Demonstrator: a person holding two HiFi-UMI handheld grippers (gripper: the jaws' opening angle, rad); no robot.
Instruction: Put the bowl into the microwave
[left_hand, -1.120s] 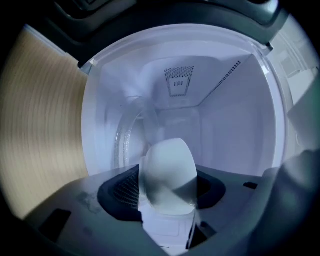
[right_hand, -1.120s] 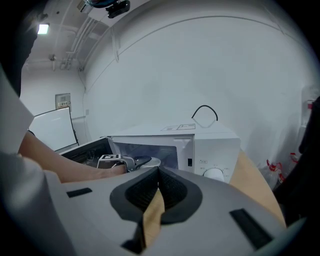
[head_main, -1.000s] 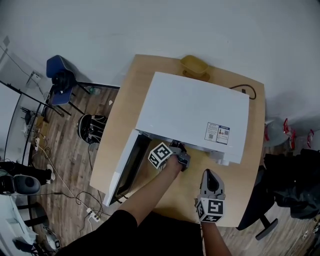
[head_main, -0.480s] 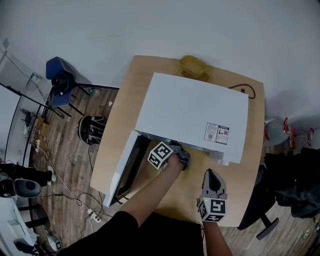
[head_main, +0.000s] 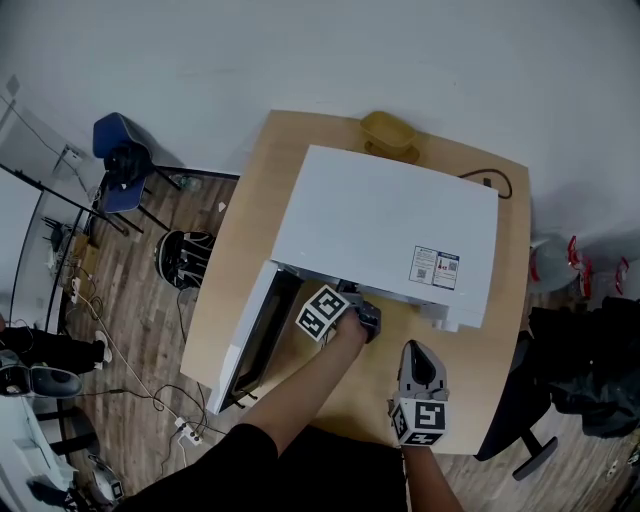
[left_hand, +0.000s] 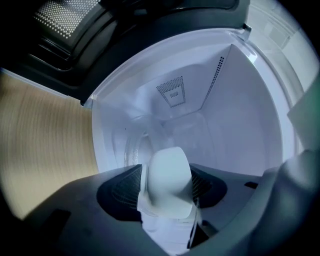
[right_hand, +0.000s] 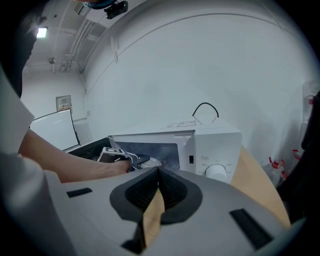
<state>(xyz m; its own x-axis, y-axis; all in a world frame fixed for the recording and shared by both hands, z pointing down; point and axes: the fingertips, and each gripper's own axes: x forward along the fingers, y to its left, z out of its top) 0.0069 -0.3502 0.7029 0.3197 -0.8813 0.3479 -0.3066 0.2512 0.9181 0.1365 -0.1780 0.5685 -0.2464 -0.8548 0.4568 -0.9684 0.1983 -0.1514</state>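
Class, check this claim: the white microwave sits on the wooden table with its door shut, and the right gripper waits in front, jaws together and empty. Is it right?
No. The head view shows the microwave with its door open, swung out to the picture's left. The rest holds: the microwave sits on the wooden table and the right gripper waits in front, jaws together, empty.

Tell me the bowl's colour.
White; the bowl shows best in the left gripper view.
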